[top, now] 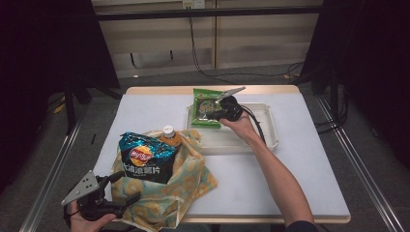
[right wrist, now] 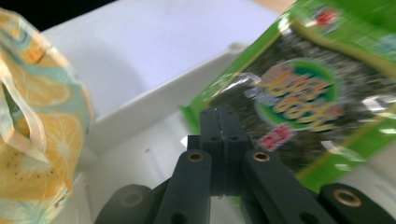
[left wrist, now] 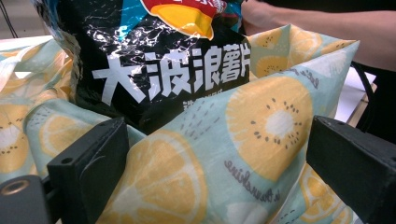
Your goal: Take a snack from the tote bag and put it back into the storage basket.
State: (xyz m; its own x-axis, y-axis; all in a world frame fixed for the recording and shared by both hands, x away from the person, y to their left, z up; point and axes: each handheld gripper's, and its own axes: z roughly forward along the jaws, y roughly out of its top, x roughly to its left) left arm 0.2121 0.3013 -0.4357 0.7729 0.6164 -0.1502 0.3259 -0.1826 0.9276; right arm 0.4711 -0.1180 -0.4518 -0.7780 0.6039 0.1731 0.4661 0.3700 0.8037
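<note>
Up in the centre of the high view, the right gripper (top: 220, 107) is clenched on the lower edge of a green seaweed packet (top: 207, 107), which tilts over the left end of the white tray (top: 270, 140). In the right gripper view the two jaws stand pressed together with the packet's (right wrist: 299, 93) corner pinched between them.

Down in the lower left of the high view, the left gripper (top: 126, 189) sits at the near edge of the fruit-print cloth bag (top: 193, 179). In the left gripper view its jaws stand wide apart with the bag's (left wrist: 210, 177) cloth bulging between them, not pinched as far as I can see, so I'd call it released. A dark chips bag (top: 145, 162) and an orange-capped bottle (top: 169, 135) already stand in the cloth bag, left of the tray.

It looks like the packet is headed for the cloth bag. The grip is on a thin corner, so I'd carry it steadily and keep it from swinging. The chips bag fills the mouth; the free space seems to be toward the right, beside the bottle. The left gripper would do well to pinch the rim and hold it open before the packet comes over.
</note>
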